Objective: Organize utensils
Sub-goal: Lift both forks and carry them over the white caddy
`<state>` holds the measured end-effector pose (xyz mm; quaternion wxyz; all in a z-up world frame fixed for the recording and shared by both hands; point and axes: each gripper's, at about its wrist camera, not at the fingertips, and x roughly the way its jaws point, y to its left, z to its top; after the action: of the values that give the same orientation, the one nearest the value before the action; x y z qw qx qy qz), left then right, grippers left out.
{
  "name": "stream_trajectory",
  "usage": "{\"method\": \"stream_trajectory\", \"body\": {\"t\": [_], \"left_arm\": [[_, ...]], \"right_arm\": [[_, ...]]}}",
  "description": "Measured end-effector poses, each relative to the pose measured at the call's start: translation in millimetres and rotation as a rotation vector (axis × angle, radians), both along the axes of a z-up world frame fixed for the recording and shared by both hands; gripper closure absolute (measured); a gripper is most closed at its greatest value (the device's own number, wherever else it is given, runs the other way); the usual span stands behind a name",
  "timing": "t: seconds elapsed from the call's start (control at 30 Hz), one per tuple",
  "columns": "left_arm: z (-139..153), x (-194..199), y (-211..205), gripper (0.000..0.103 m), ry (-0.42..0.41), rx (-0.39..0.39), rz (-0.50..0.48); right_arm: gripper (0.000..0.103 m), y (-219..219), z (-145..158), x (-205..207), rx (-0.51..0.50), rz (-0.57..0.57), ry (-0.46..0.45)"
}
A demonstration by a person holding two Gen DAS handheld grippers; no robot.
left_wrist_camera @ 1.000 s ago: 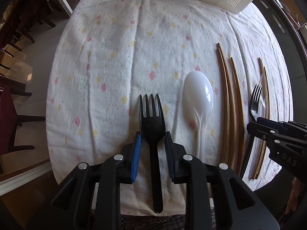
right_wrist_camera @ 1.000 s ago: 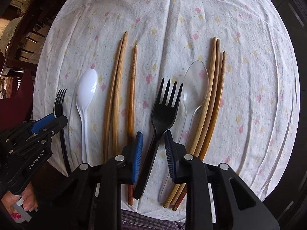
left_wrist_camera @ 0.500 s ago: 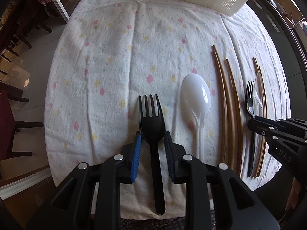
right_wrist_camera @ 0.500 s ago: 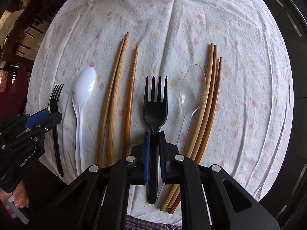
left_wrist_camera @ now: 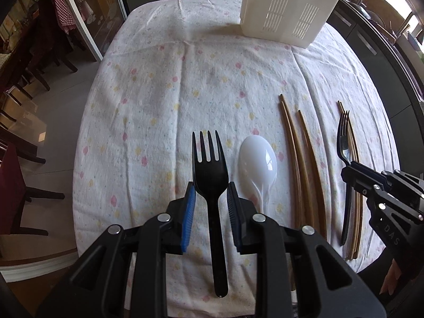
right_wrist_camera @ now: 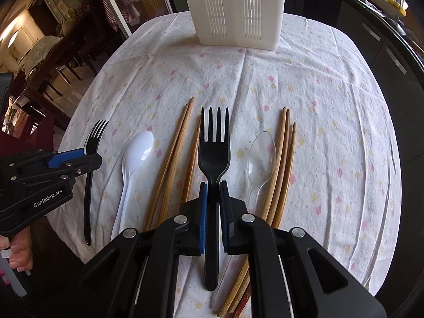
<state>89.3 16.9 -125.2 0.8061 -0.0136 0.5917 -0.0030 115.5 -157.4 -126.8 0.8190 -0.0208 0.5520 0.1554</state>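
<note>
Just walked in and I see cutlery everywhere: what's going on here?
A person holds a gripper in each hand. The right gripper is shut on a black fork. The left gripper straddles another black fork. Spoons, chopsticks and a white caddy sit on the tablecloth.

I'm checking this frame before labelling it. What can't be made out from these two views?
- White caddy: top cut off by the frame edge in both wrist views, so its compartments are unseen.
- Chopsticks beside the clear spoon: near ends hidden under the right gripper.
- Left gripper: whether its pads press the black fork is unclear in the left wrist view.
</note>
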Motion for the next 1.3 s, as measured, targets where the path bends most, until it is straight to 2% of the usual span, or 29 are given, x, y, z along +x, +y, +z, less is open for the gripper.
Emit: {"method": "stream_trajectory", "body": {"t": [0.33,0.77,1.07,1.3], "left_arm": [[29.9,-11.8,-3.8,0.08,-0.157,0.006,-0.005],[106.2,-0.5,-18.8,0.08,-0.43,-0.006,-0.021],[177.0,41.8,-35.9,0.08,-0.604,-0.032,-0.031],[209.9,93.0,-59.8,0.08,-0.724,-0.032,-0.037]], "right_arm": [[0.093,-4.8,28.4,-17.5,0.078,-0.038,-0.182],[0.093,-22.0,72.6,-25.2,0.172,-0.092,-0.395],[0.093,-40.0,92.6,-8.6,0.224,-0.137,-0.436],[0.093,-46.2,96.6,4.1,0.244,-0.149,-0.444]]}}
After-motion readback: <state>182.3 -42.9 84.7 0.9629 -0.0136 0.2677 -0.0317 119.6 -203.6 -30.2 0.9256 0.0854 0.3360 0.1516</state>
